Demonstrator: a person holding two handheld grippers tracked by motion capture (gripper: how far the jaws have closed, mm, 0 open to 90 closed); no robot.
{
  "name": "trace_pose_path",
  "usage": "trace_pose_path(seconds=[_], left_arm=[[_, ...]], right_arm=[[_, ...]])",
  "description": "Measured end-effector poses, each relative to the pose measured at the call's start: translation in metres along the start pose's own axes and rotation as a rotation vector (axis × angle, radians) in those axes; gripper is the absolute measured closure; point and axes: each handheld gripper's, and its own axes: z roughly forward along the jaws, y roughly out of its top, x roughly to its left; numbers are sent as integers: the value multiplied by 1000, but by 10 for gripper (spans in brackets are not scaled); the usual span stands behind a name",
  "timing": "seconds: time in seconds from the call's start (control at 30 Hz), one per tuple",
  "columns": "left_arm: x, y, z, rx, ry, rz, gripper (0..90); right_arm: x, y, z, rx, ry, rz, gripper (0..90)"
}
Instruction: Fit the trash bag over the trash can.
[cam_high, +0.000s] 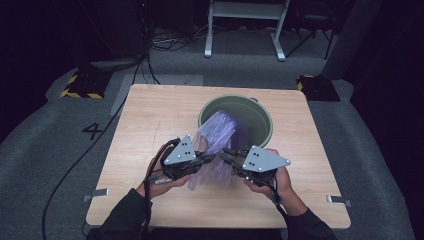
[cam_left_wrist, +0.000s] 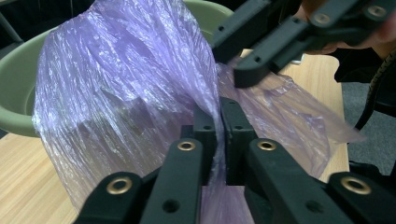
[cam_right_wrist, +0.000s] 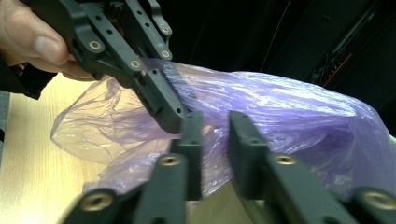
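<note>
At the table's near middle, the left gripper (cam_high: 212, 159) has its jaws clamped flat on a fold of the purple plastic bag (cam_high: 217, 145), which drapes from the green bucket (cam_high: 260, 107) rim down to the wooden table (cam_high: 150, 120). Just right of it, the right gripper (cam_high: 226, 152) points leftward with film between narrowed jaws that show a gap; the bag's length runs bucket-to-person between both claws, equally near each

Dim room, lit tabletop, soft blur near lens
</note>
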Motion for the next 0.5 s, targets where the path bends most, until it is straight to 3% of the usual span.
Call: trace_pose_path(seconds=[0.03, 0.1, 0.17, 0.27, 0.33, 0.5], left_arm=[[0, 0, -1, -4, 5, 1, 816], [2, 0, -4, -27, 26, -23, 663], [2, -1, -6, -32, 21, -24, 603], [2, -2, -11, -41, -3, -27, 431], [2, -4, -16, -28, 32, -42, 314], [5, -13, -32, -57, 42, -82, 208]], right_arm=[[-1, 0, 0, -2, -5, 1, 856], [-3, 0, 0, -6, -16, 11, 900], [-4, -1, 0, -4, -23, 15, 900], [-9, -3, -2, -8, -42, 45, 900], [-12, -4, -3, -11, -52, 56, 900], [-18, -6, -6, -12, -80, 79, 900]])
